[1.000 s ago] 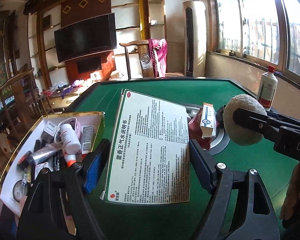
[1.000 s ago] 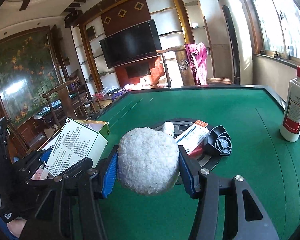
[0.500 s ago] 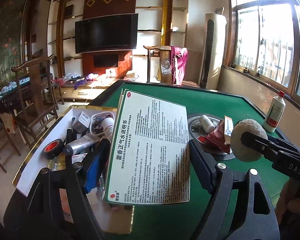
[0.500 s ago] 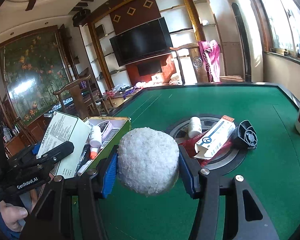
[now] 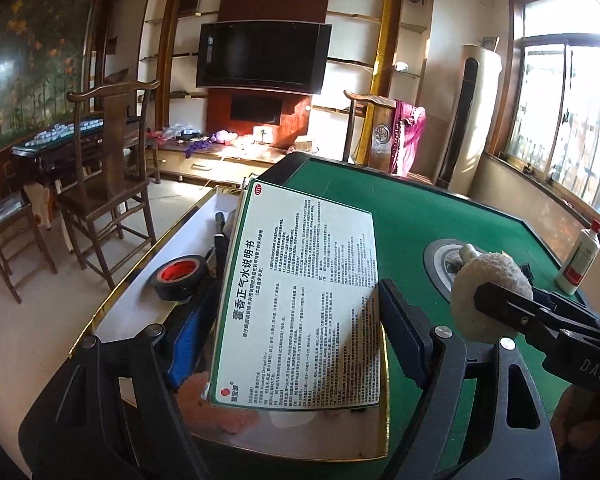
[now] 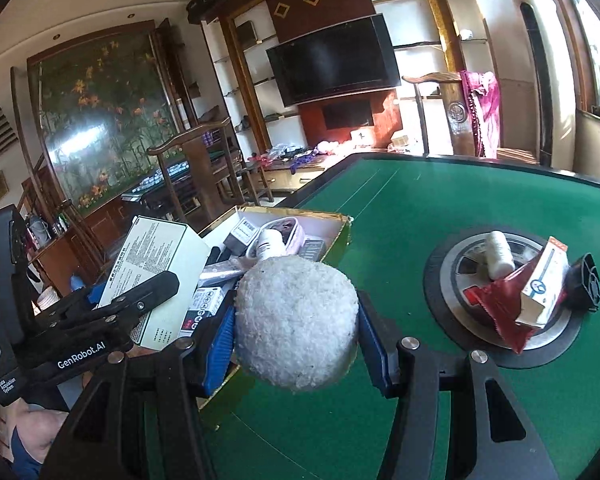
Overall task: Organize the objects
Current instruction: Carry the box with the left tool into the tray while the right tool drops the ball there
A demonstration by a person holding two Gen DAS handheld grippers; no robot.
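Two hand-held grippers carry goods over the edge of a green table (image 6: 440, 200) in a sunlit sitting room. The left gripper (image 5: 296, 320) is clamped on a white carton (image 5: 300, 300) printed with black text, its pads pressing the carton's two long sides; the carton hangs tilted above an open gold-rimmed tray (image 5: 140, 280) at the table's left edge. The right gripper (image 6: 296, 320) grips a fuzzy white ball (image 6: 296, 320) between its blue pads, jaws about half apart, held just past the tray's near right corner.

In the left wrist view, a roll of black tape (image 5: 178, 276) with a red core lies on the tray's white floor beside the carton. In the right wrist view, the tray (image 6: 346, 226) already holds a small white bottle (image 6: 269, 242), a pink case (image 6: 288, 230), small boxes and a silvery tube, packed close together.

Near the table's middle, on a round metal hub (image 6: 452, 276), lie a white pill bottle (image 6: 498, 258), a red packet (image 6: 500, 304), a white box (image 6: 546, 284) leaning on the packet, and a black fan-like part (image 6: 584, 288) at the hub's right rim. A red-capped white bottle (image 5: 578, 258) stands upright at the table's far right edge.

Behind, a dark television (image 6: 332, 60) hangs on a wooden wall unit, with wooden chairs (image 5: 104, 176) on the floor to the left.
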